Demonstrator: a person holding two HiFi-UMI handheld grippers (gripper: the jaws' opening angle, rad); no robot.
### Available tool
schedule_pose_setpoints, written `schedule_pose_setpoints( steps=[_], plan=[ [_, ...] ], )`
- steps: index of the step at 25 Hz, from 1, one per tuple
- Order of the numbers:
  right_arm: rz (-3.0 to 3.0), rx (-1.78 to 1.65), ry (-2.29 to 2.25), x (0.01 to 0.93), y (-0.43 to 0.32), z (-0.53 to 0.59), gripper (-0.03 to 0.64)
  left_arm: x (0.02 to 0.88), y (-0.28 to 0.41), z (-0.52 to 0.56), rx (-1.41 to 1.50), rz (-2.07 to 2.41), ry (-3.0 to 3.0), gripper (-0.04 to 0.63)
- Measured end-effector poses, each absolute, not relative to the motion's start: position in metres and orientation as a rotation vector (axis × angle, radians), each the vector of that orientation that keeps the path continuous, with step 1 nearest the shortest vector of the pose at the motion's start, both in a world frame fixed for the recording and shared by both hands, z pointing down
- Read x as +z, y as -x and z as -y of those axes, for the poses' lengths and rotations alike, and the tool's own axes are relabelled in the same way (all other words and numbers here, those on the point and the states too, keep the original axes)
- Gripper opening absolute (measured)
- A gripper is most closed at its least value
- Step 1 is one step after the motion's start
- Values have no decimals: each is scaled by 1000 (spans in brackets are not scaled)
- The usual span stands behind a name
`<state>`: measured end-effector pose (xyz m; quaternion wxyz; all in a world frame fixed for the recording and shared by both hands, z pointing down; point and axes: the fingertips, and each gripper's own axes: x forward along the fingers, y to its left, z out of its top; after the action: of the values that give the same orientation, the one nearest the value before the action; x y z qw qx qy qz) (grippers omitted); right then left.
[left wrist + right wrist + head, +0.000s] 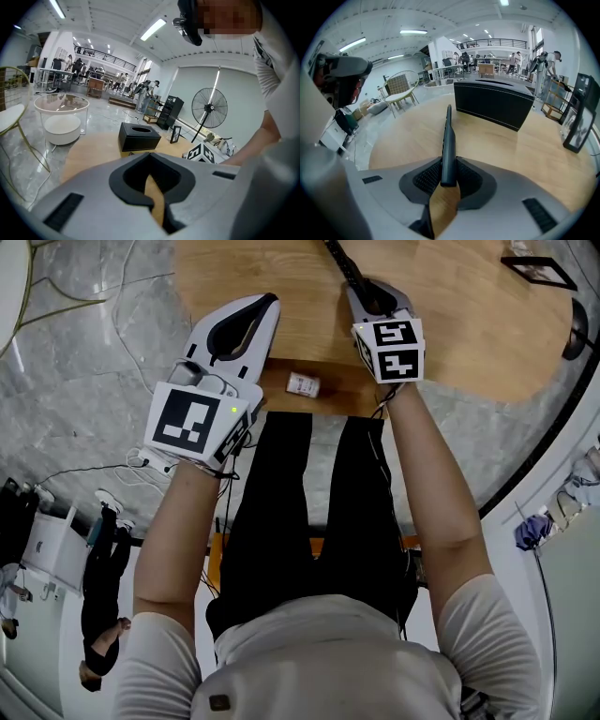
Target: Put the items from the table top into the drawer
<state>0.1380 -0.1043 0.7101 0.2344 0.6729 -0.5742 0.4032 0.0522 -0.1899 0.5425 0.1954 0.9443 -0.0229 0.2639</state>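
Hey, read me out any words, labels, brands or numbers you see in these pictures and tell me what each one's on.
No text can be read anywhere.
Small white container, label: print too small and blurred.
Left marker cube, right marker cube: black-and-white square patterns, no letters.
Long black item: no print shows.

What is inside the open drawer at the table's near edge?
A small white jar lies on the drawer floor. The left gripper and the right gripper, shut on a black stick, cover both ends; anything there is hidden.
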Motion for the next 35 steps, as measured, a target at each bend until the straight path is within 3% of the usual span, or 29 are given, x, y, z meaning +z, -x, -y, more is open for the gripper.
schedule_pose_setpoints(
  steps=[15, 35],
  plan=[
    [1675, 1025, -1760, 672, -103, 60, 103, 512, -32, 143, 688, 128, -2681, 9],
    [1869, 893, -1349, 690, 15, -48, 103, 548, 69, 45, 670, 415, -2571, 9]
  ],
)
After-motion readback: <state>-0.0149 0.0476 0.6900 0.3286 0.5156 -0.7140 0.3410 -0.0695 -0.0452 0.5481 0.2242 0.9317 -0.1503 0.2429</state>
